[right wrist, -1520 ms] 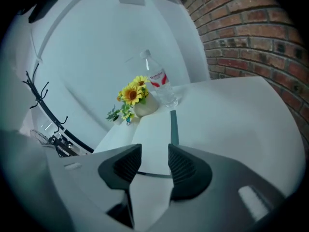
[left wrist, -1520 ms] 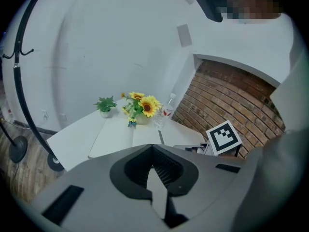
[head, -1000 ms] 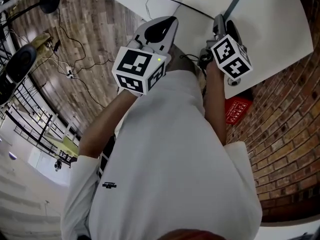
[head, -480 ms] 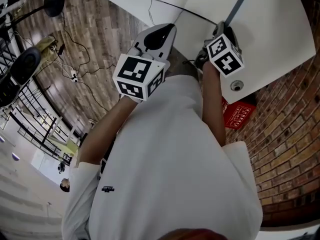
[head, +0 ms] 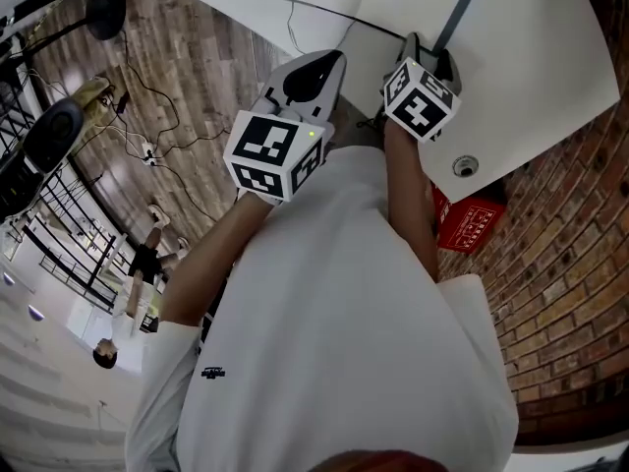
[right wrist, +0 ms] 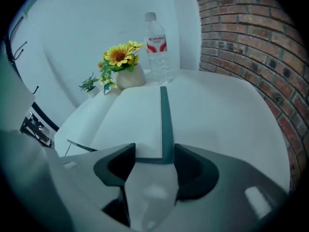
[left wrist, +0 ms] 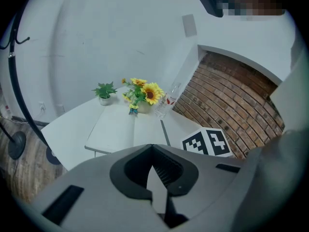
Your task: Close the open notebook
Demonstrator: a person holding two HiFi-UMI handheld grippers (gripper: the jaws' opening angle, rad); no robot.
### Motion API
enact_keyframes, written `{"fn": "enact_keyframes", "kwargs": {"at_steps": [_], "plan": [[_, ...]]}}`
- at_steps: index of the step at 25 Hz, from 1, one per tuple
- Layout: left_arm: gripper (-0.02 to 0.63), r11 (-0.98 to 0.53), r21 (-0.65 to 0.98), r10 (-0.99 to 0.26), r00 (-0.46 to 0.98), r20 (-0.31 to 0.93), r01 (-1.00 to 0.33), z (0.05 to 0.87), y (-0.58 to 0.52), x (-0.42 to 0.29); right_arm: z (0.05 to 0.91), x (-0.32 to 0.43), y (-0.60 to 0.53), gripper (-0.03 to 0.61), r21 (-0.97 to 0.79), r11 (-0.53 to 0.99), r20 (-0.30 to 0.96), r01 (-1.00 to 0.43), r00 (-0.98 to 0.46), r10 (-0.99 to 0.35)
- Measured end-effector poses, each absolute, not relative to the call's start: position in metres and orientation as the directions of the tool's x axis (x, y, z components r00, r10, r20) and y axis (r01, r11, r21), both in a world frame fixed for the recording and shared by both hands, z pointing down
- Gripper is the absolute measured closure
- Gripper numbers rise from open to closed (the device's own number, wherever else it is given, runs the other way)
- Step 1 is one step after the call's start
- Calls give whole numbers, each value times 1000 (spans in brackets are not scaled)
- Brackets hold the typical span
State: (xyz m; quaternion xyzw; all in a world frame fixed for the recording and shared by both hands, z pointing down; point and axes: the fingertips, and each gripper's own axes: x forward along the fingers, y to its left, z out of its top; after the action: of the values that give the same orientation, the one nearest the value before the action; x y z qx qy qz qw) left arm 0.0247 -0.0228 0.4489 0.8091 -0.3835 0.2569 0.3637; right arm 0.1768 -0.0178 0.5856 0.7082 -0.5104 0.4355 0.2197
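The open notebook (right wrist: 137,115), with smooth white pages and a grey-green cover strip, lies flat on the matte white table (right wrist: 231,110). Its near edge sits just ahead of the right gripper (right wrist: 154,152), between the spread jaws. The left gripper (left wrist: 152,151) has its jaws together and empty.

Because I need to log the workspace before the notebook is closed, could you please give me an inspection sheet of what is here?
Surface: white table, level.
Job's things: notebook lies open, pages up, with a dark cover strip along its right side.
Clutter: sunflowers in a vase, water bottle and small potted plant stand beyond the notebook.
Grippers: left gripper has its jaws together and empty; right gripper has its jaws apart, with the notebook's near edge showing in the gap.
Cables: cables lie loose on the floor.
Surroundings: brick wall, wooden floor, coat stand, red box below the table's edge.
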Motion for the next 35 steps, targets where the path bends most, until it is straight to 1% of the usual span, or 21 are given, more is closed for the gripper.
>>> {"fn": "enact_keyframes", "kwargs": {"at_steps": [2,3,8,12,17,21,27,35], "plan": [[604,-438,391,-436,572,695,-810,448,-23,24,585,175,-18,328,-137,-384,842,-913,97,-531],[604,-437,390,-438,570,695,-811,448,-23,23,585,173,-19,356,-143,-384,841,-912,92,-533],[604,-430,388,-446,566,694,-815,447,-25,22,584,175,-20,385,-193,-395,833,-898,63,-550],[604,-421,395,-444,566,695,-816,450,-22,24,583,180,-19,421,-270,-411,824,-871,13,-567],[604,-418,403,-440,570,694,-814,450,-15,28,579,186,-20,487,-392,-469,795,-792,-34,-606],[604,-410,402,-445,565,695,-818,452,-13,27,573,184,-22,520,-442,-458,768,-771,-62,-637],[604,-395,412,-460,565,685,-821,449,-14,27,557,183,-27,528,-461,-425,746,-779,-81,-661],[604,-364,412,-496,549,673,-835,441,-16,18,531,176,-34,529,-443,-327,703,-834,-97,-704]]}}
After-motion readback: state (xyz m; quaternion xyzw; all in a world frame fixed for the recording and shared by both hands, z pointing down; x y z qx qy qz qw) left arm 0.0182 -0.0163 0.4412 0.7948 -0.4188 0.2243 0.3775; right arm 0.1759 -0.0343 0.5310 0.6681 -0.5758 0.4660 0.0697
